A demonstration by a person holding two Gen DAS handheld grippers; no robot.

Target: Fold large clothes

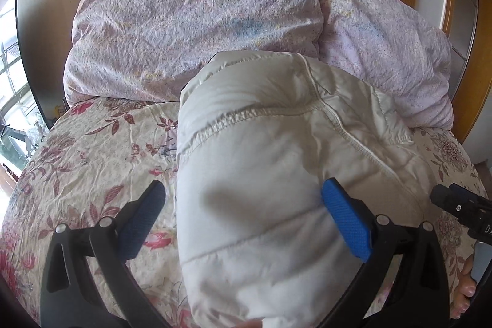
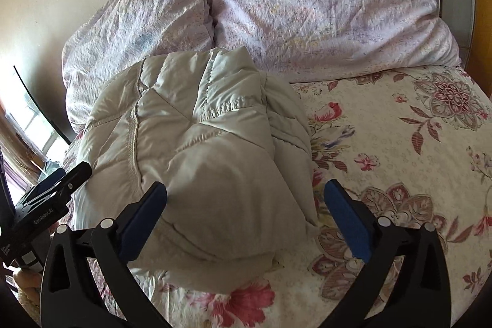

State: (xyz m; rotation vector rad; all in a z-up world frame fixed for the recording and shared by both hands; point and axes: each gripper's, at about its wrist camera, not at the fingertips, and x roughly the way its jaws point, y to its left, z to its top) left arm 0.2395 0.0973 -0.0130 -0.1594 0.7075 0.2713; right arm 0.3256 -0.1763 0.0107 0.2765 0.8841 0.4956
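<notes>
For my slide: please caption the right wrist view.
Open right gripper over a folded white jacket on a floral bed.

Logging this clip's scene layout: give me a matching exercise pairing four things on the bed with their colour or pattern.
Things:
1. puffy jacket
2. pillows
3. bed sheet
4. pads on the jaws

Colour or pattern:
A. cream with red and pink flowers
B. blue
C. off-white, quilted with stitched seams
D. pale lilac, crinkled, with faint print

Pairs: 1-C, 2-D, 3-A, 4-B

The jacket lies bundled on the sheet, its far end against the pillows. Both sets of jaws stand open.
</notes>
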